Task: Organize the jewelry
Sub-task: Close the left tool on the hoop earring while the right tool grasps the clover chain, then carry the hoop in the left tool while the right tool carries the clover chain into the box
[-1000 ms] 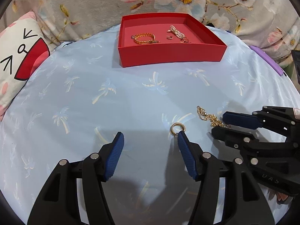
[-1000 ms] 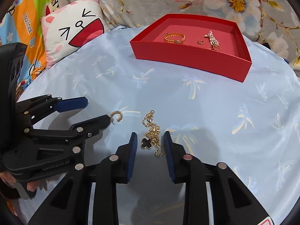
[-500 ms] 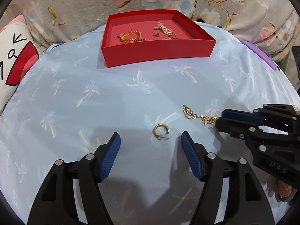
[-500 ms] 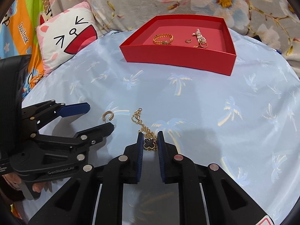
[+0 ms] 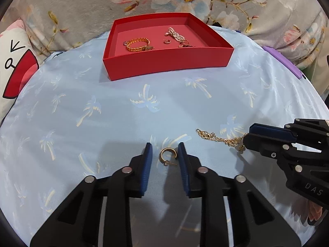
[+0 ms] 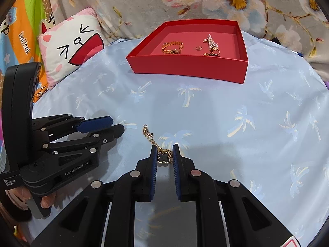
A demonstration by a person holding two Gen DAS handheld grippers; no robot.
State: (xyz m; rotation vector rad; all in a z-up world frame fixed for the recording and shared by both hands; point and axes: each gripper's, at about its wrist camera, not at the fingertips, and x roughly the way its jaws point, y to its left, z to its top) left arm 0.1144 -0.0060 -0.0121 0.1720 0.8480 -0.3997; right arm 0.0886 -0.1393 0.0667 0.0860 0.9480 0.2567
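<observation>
A gold hoop earring (image 5: 167, 156) lies on the blue palm-print cloth between the pads of my left gripper (image 5: 164, 150), whose jaws stand narrowly apart around it without clearly touching. My right gripper (image 6: 164, 151) is shut on the black clover charm (image 6: 164, 157) of a gold chain bracelet (image 6: 151, 136); the chain trails off to the left on the cloth. The bracelet also shows in the left wrist view (image 5: 218, 138). The red tray (image 5: 164, 65) at the back holds a gold chain bracelet (image 5: 137, 44), a small ring (image 5: 167, 41) and a pearl piece (image 5: 176, 37).
A cartoon-face pillow (image 6: 70, 47) lies at the back left. A floral fabric (image 6: 205, 0) rises behind the tray. A purple object (image 5: 285, 63) sits at the cloth's right edge. In the right wrist view the left gripper (image 6: 82, 131) is close on the left.
My left gripper moved forward over the hoop earring and its jaws narrowed around it. My right gripper closed on the clover charm and the chain stretched out.
</observation>
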